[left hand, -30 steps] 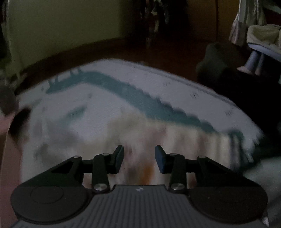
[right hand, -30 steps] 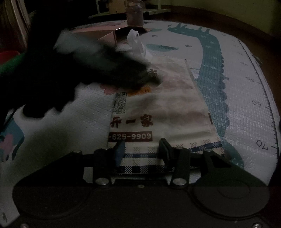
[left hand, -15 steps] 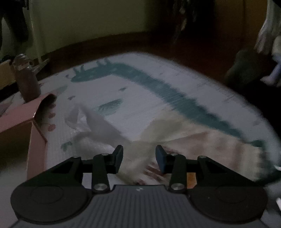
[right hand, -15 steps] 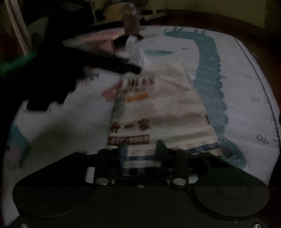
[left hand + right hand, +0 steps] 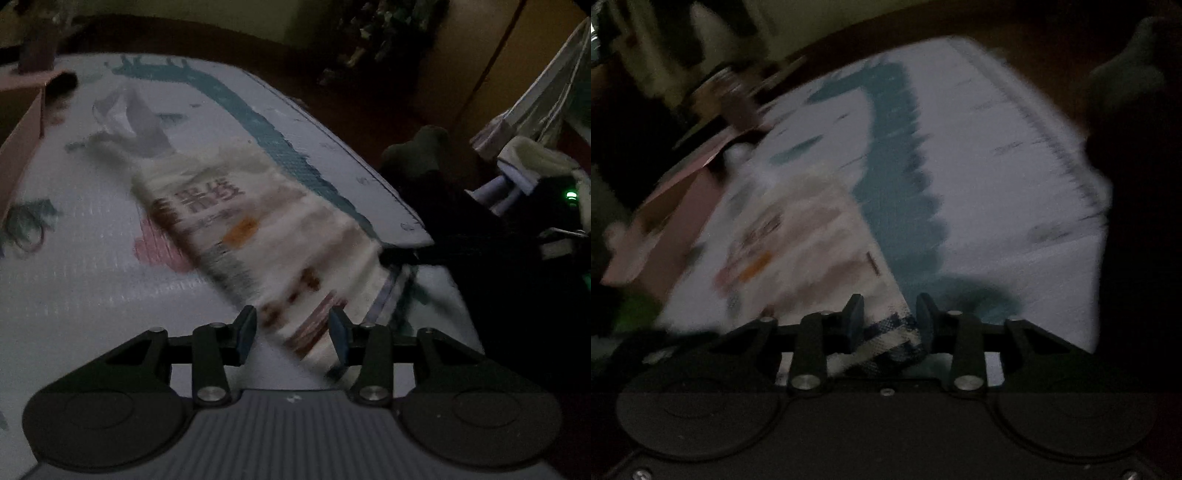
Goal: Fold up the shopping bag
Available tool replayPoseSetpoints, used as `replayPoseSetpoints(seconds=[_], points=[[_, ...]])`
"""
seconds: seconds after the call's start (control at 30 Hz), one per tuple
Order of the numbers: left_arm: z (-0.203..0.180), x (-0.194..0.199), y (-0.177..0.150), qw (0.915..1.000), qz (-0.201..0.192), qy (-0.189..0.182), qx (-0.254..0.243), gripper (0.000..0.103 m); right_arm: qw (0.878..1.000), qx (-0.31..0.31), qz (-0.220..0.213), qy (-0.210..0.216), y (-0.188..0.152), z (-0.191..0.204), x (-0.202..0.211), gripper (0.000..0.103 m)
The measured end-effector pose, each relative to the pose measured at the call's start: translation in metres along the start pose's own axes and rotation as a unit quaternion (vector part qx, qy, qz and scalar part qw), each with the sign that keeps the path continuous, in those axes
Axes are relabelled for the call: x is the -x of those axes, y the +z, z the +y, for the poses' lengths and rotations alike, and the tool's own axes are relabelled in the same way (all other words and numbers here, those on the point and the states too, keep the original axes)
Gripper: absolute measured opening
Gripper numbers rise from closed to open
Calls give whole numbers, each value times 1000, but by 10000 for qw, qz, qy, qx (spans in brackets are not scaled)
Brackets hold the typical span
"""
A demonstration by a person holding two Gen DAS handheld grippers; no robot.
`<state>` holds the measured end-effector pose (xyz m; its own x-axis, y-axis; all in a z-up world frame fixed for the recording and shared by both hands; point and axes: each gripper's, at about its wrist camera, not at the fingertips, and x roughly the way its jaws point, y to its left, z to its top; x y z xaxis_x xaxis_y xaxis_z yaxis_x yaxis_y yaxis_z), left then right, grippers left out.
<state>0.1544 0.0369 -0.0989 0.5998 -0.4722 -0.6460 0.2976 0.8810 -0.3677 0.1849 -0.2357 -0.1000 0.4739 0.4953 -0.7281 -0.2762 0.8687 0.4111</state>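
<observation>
A cream shopping bag [image 5: 258, 229] with brown print and a chequered bottom hem lies flat and slantwise on a white play mat [image 5: 92, 288] that bears a teal dinosaur. Its white handles [image 5: 125, 122] lie crumpled at the far end. My left gripper [image 5: 292, 332] hovers open over the bag's near corner, nothing between its fingers. In the right wrist view the bag [image 5: 798, 251] runs away to the left, and my right gripper [image 5: 890, 321] is closed on the bunched chequered hem [image 5: 886, 336]. The left wrist view shows the right gripper [image 5: 402, 256] as a dark shape at the hem's corner.
A pinkish cardboard box [image 5: 22, 136] stands at the mat's left edge, also visible as the box [image 5: 665, 221] in the right wrist view. A person's dark sock and leg [image 5: 417, 147] rest beyond the mat's right edge. Dark wooden floor surrounds the mat. The light is dim and both views are blurred.
My right gripper's fingers have narrowed onto the chequered hem and its view has tilted. My left gripper has swung from the bag's handle end toward its near corner, still open.
</observation>
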Motion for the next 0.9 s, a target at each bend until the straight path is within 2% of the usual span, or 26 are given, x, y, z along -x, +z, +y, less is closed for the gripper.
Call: replayPoseSetpoints(seconds=[0.13, 0.27, 0.3, 0.37, 0.53, 0.6, 0.67, 0.77, 0.83, 0.87, 0.9], points=[[20, 1, 5, 9997, -179, 95, 140, 41, 9993, 334, -94, 100, -7, 15, 8, 29], [21, 4, 7, 9983, -308, 426, -234, 41, 9972, 679, -288, 120, -12, 29, 17, 29], [22, 6, 7, 9984, -314, 439, -195, 41, 9964, 765, -336, 125, -14, 32, 20, 29], [23, 19, 11, 9981, -398, 471, -57, 41, 9946, 937, -433, 135, -16, 39, 24, 29], [25, 47, 10, 9962, -545, 658, -193, 41, 9885, 1345, -679, 143, -20, 53, 31, 29], [22, 50, 8, 9967, -509, 572, -264, 41, 9821, 1683, -828, 162, -21, 64, 27, 29], [12, 44, 4, 9973, -388, 405, -480, 41, 9747, 2079, -793, 203, -25, 76, 19, 29], [-1, 30, -5, 9957, -101, 347, -853, 41, 9643, 2590, -518, 193, -31, 90, -2, 29], [-13, 15, -16, 9894, 239, 509, -1338, 41, 9591, 2819, -247, -6, -36, 93, -14, 29], [-20, 12, -22, 9831, 226, 633, -1706, 41, 9583, 2852, -170, -84, -37, 91, -17, 29], [-20, 12, -23, 9825, 215, 636, -1736, 41, 9596, 2806, -183, -93, -36, 87, -17, 29]])
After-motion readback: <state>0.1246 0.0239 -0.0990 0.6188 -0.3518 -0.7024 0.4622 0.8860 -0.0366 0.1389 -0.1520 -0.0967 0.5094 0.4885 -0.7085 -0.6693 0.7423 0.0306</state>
